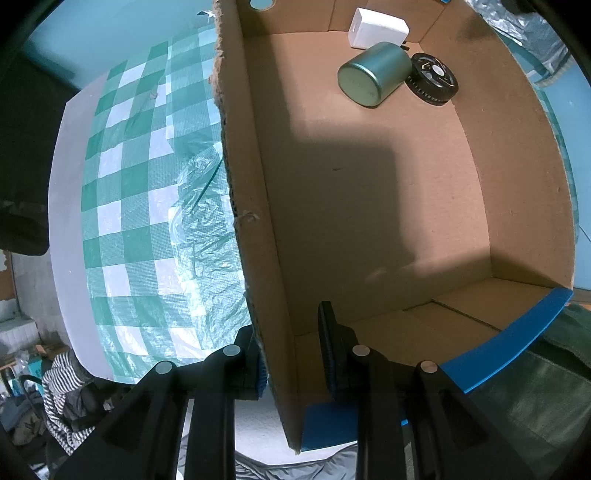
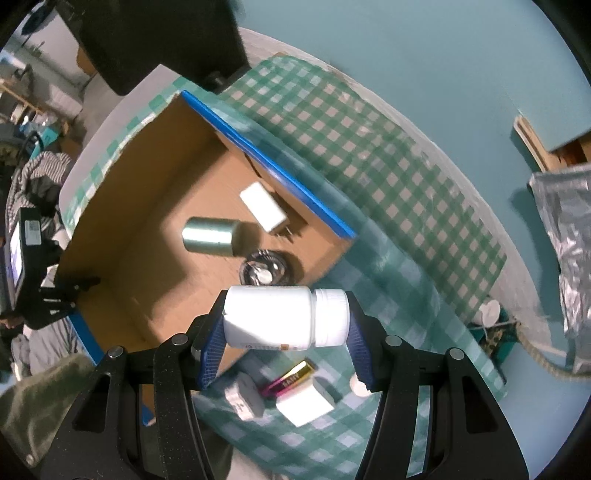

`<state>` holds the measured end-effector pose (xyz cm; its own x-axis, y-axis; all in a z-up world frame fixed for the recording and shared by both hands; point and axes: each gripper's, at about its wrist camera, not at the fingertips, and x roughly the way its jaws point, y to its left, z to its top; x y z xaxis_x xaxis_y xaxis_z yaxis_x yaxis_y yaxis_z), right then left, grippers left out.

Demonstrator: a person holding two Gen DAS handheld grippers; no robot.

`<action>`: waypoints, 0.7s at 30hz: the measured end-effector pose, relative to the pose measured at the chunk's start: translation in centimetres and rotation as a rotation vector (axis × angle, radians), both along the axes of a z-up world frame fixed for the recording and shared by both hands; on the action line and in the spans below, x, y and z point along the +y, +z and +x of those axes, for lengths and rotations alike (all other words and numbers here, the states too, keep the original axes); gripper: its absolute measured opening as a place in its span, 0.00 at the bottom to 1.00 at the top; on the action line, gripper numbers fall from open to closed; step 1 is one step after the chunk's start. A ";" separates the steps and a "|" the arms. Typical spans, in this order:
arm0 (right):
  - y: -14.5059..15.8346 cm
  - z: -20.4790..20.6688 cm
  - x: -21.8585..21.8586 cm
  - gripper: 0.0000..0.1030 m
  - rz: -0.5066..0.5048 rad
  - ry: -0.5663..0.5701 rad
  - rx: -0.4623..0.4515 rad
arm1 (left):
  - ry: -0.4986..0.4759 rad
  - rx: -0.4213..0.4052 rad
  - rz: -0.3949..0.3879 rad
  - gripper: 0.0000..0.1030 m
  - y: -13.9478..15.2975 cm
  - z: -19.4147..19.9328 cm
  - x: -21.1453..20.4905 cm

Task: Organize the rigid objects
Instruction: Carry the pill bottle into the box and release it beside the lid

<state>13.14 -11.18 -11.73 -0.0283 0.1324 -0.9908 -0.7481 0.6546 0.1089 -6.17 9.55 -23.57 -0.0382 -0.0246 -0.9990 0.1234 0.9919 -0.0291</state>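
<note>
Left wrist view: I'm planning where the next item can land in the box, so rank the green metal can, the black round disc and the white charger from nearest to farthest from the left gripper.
1. Green metal can, on its side on the cardboard box floor, nearest the left gripper.
2. Black round disc, just right of the can.
3. White charger, behind both, near the far wall.

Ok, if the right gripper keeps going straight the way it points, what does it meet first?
Probably the black disc lying on the floor of the cardboard box, just beyond the white bottle held by the right gripper. Depth is unclear; the box's near wall could come first.
</note>
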 end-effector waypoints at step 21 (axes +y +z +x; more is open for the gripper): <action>-4.8 -0.5 5.2 0.56 -0.099 0.121 0.003 | 0.010 -0.004 -0.003 0.23 0.0 -0.5 0.6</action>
